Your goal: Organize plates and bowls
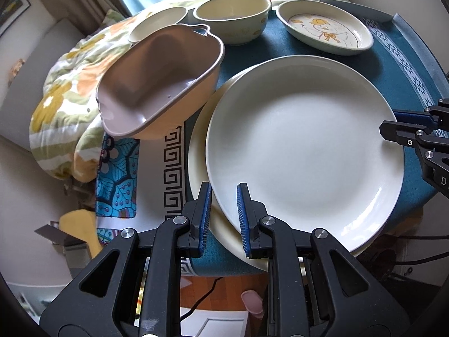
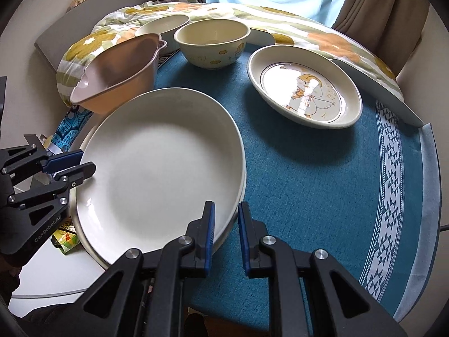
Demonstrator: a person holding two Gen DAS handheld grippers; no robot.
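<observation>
Tools pinch white plate [image 1: 303,151]: left tool [image 1: 223,219] at seven o'clock rim, right tool [image 2: 226,236] at five; bare blue counter [image 2: 308,196] toward three.

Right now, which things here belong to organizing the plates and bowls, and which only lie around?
Job: white plate, cream plate beneath it, duck dish, cream bowl, pink bowl, small bowl.
Lying about: floral quilt, teal cloth.
</observation>
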